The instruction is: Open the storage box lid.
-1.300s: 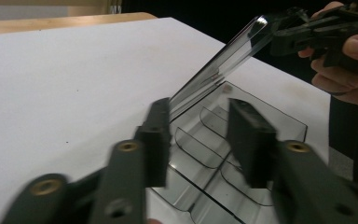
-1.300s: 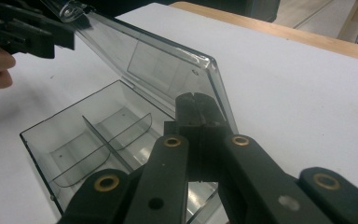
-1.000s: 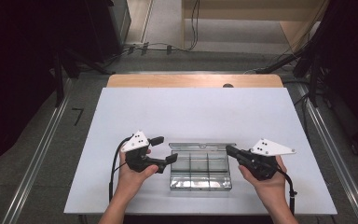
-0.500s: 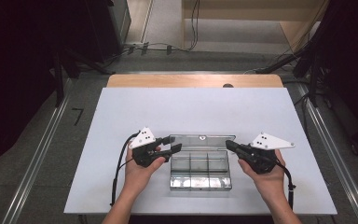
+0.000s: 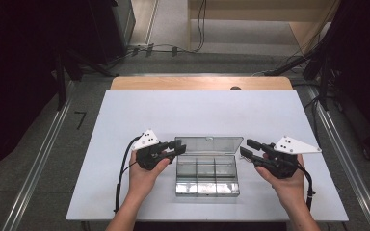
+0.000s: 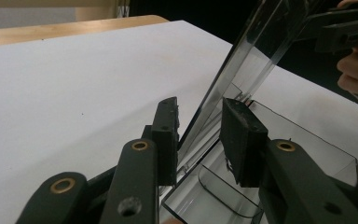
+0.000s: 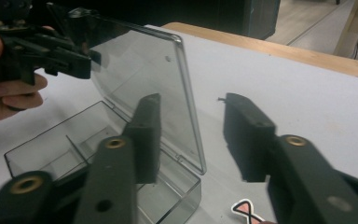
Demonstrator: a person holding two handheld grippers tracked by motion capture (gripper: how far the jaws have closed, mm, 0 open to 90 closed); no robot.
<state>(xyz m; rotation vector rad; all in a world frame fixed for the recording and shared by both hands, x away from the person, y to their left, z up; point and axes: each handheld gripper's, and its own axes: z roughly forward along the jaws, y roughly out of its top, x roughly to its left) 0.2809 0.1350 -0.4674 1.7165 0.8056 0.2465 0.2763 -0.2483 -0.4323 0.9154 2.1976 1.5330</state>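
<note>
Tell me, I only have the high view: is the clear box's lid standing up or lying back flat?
Observer: Standing up. In the left gripper view the lid rises steeply from the hinge side.
Operator: Does the left tool have it?
Observer: The lid's edge runs between the jaws of the left tool, which have just been closing. I cannot tell whether the pads press on it.
Operator: And the right tool?
Observer: In the right gripper view, the jaws of the right tool stand apart with nothing gripped. They have just been opening.
Operator: Anything inside?
Observer: The compartments of the clear box that face the right gripper view look empty.
</note>
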